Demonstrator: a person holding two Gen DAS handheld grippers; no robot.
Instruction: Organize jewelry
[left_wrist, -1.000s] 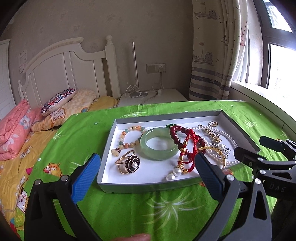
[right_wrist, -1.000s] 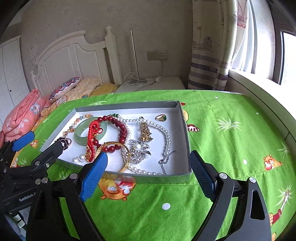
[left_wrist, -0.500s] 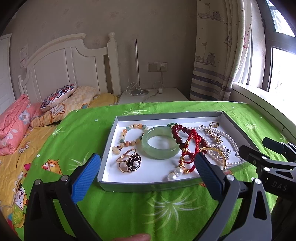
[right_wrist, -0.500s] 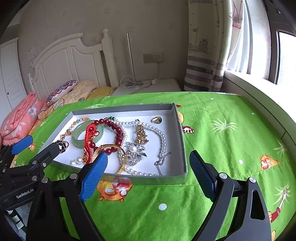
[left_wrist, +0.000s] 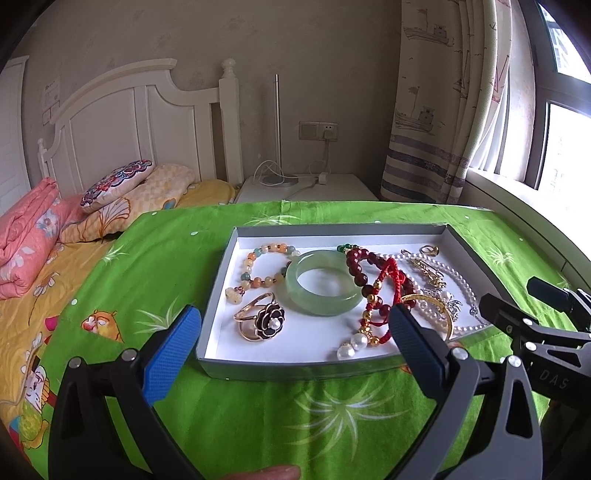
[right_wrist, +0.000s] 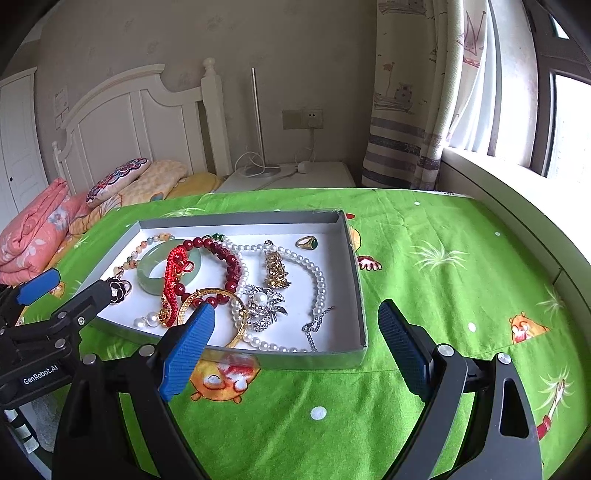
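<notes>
A shallow grey tray (left_wrist: 218, 269) (right_wrist: 356, 280) with a white floor lies on the green cloth and holds a jumble of jewelry. In it are a pale green jade bangle (left_wrist: 323, 282) (right_wrist: 147, 267), a black flower ring (left_wrist: 269, 319), a multicolour bead bracelet (left_wrist: 255, 260), dark red beads (right_wrist: 231, 258), a red cord bracelet (right_wrist: 173, 273), a gold bangle (right_wrist: 221, 295), a pearl necklace (right_wrist: 317, 277), a crystal brooch (right_wrist: 262, 302) and a gold ring with a green stone (right_wrist: 307, 242). My left gripper (left_wrist: 291, 328) hangs open before the tray's near edge. My right gripper (right_wrist: 295, 328) is open near the tray's right corner, holding nothing.
The green cartoon-print cloth (right_wrist: 443, 295) covers the table. A bed with a white headboard (left_wrist: 122, 122), pillows and a pink quilt (left_wrist: 26, 236) lies to the left. A white nightstand (left_wrist: 306, 188) with a lamp stands behind. A curtain (left_wrist: 443, 92) and window sill are at the right.
Both views have swung slightly between frames. The grippers stay open and hover in place before the tray, and no jewelry has moved.
</notes>
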